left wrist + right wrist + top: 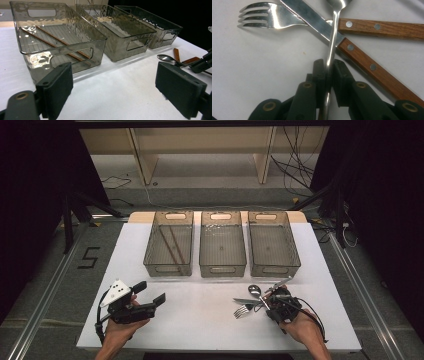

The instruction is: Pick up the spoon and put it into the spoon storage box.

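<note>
Right gripper (328,72) clamps the spoon (331,42) handle, lower centre of its view. Spoon crosses knife (359,55) and fork (272,16). Left gripper (113,92) jaws wide apart, empty.

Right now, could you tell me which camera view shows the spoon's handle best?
The right gripper view: the spoon handle runs between the right gripper pads, over the knife. The high view shows the spoon small; the left gripper view shows its bowl.

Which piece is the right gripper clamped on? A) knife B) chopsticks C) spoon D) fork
C: in the right gripper view the right gripper has its jaws shut on the thin metal handle of the spoon, which lies across the knife and the fork; the chopsticks lie in the left bin.
</note>
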{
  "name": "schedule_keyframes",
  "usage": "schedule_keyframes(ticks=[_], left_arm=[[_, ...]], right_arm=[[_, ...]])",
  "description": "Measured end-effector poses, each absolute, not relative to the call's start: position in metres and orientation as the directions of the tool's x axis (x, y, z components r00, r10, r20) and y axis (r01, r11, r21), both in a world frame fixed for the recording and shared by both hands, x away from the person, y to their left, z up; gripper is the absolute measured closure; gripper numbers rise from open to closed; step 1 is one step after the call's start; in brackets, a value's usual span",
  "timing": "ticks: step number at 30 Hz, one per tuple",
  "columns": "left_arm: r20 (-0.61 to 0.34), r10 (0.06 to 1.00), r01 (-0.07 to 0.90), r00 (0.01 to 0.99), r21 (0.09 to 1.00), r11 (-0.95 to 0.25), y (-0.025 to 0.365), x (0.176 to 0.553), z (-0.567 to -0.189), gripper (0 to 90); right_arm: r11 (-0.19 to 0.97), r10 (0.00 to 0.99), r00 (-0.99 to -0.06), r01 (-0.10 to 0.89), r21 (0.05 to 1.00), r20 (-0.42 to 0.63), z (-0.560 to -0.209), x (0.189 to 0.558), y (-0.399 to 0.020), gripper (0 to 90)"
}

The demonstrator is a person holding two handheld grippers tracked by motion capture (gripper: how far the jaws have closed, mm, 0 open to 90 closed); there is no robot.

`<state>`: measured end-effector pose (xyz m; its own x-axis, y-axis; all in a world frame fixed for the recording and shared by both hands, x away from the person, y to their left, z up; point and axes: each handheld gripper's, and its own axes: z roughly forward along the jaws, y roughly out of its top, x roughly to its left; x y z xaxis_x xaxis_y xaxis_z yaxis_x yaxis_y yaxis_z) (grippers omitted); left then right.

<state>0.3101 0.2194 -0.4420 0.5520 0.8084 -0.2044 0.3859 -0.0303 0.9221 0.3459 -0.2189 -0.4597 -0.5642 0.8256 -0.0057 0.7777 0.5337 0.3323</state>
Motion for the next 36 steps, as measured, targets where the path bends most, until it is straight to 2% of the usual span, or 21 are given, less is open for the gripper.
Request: schedule_keyframes(ticks=[14, 24, 25, 27, 36], left_arm=[[-0.206, 0.808, 0.385, 0.552, 0.922, -0.028, 0.220, 0.310, -0.442, 13.9], [-0.206, 0.809, 0.385, 0.550, 0.922, -0.027, 0.220, 0.310, -0.442, 13.9], [-0.206, 0.810, 0.386, 0.549, 0.922, -0.027, 0.220, 0.310, -0.442, 13.9], [-0.207, 0.812, 0.386, 0.547, 0.922, -0.025, 0.220, 0.310, -0.442, 13.9], [-0.205, 0.812, 0.384, 0.547, 0.923, -0.026, 0.220, 0.310, -0.442, 13.9]], right_arm=[[0.540, 0.813, -0.581, 0.765, 0.350, 0.016, -0.456, 0.344, -0.221, 85.3], [0.531, 0.797, -0.602, 0.735, 0.421, 0.047, -0.440, 0.341, -0.222, 86.5], [0.529, 0.794, -0.606, 0.730, 0.434, 0.052, -0.438, 0.341, -0.222, 90.0], [0.521, 0.789, -0.611, 0.720, 0.459, 0.063, -0.433, 0.341, -0.221, 90.0], [0.541, 0.762, -0.644, 0.690, 0.481, 0.068, -0.424, 0.346, -0.211, 90.0]])
